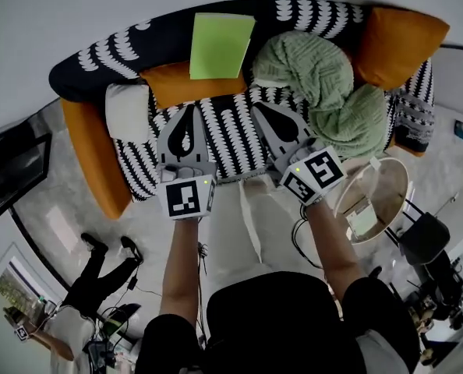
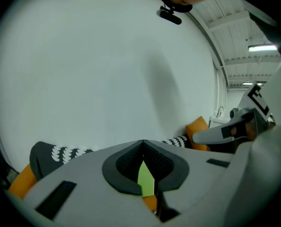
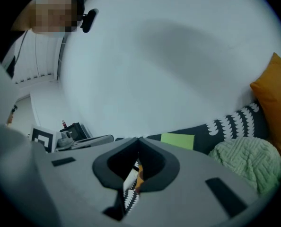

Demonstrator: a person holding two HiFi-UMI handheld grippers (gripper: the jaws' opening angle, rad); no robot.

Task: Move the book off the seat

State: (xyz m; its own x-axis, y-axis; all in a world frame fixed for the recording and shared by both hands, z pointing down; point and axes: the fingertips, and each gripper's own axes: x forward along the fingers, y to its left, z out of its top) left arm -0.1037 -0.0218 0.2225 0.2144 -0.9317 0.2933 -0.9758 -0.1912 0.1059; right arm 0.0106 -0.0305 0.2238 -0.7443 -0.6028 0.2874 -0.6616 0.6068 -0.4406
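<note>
Green and flat, the book (image 1: pixel 220 45) shows in the head view propped against the back of the patterned sofa (image 1: pixel 225 135), its lower edge on an orange cushion (image 1: pixel 177 84) and a knitted blanket (image 1: pixel 329 84) heaped just to its right. Nothing of the task looks done yet: the book has not left the sofa, and the whole job of reaching, gripping and carrying it off remains. The left gripper (image 1: pixel 189 107) and the right gripper (image 1: pixel 259 107) hang side by side above the seat, both pointed toward the backrest and both apart from the book.

From the left gripper view, the jaws stand together, tips meeting. A sliver of the green cover shows through the slit below the tips, but that is the book far ahead, not something held between the pads.

From the right gripper view, the jaws are likewise closed with nothing clamped; only sofa pattern shows through the slit. The book sits ahead and slightly right on the backrest, so both pairs of jaws would have to part before any grasp
</note>
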